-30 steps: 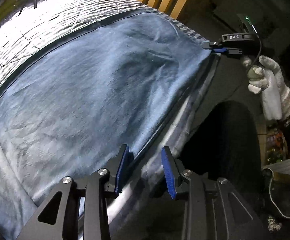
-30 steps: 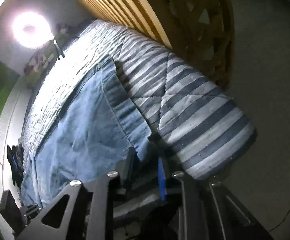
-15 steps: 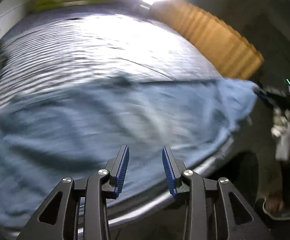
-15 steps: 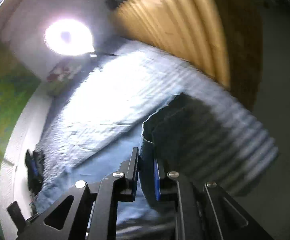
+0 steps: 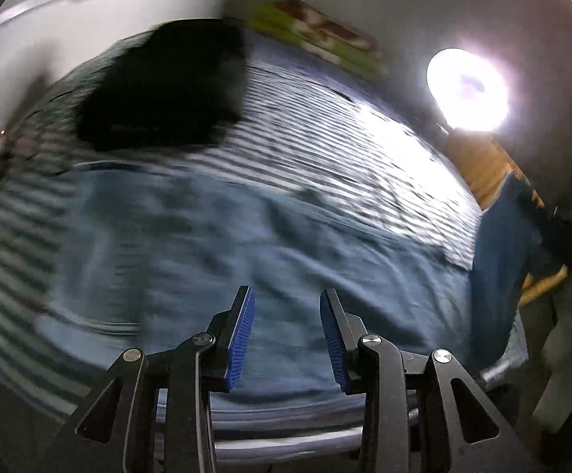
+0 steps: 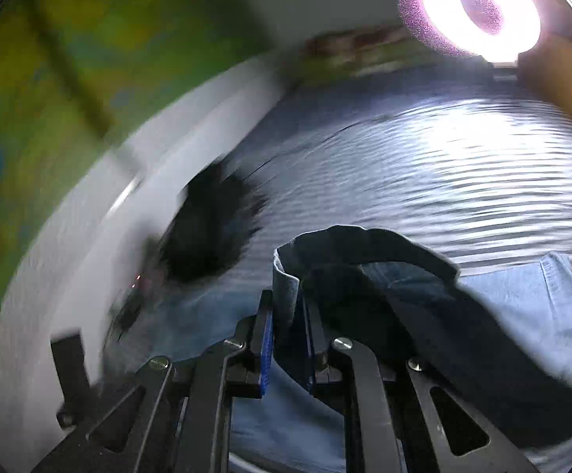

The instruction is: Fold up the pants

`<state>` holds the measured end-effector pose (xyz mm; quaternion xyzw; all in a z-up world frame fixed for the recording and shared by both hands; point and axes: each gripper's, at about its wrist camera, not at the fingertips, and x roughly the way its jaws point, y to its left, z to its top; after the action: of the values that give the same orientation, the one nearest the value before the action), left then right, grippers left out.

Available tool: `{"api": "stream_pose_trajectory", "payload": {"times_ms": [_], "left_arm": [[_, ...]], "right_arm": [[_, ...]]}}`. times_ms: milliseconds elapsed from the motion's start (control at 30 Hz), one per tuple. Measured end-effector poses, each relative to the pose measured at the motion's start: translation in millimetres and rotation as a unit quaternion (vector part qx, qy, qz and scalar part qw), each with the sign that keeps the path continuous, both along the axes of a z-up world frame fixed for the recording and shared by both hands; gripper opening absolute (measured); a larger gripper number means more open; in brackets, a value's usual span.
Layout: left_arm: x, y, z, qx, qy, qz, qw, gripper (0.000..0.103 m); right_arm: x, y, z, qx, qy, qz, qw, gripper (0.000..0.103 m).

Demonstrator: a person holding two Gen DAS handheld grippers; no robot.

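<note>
My right tool (image 6: pixel 288 339) is clamped on a fold of the blue pants (image 6: pixel 522 307), the cloth pinched between its pads low in the middle of the right wrist view and rising as a dark loop just above them. My left tool (image 5: pixel 286 335) stands partly open with nothing between its pads, low in the middle of its own view. The pants lie spread on the striped bed (image 5: pixel 345 149), filling the middle of the left view. A ring light (image 6: pixel 479 12) glares at upper right. A black object (image 5: pixel 168 86), blurred, sits at upper left.
</note>
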<state>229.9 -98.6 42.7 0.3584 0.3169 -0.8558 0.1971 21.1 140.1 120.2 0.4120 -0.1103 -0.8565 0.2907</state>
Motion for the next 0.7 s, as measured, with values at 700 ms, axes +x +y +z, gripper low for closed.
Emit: {"api": "stream_pose_trajectory", "payload": {"times_ms": [700], "left_arm": [[10,-20,-44,0.018,-0.019,-0.037,0.999,0.044]], "right_arm": [[34,-105,-58,0.012,-0.064,0.216,0.974,0.046]]}}
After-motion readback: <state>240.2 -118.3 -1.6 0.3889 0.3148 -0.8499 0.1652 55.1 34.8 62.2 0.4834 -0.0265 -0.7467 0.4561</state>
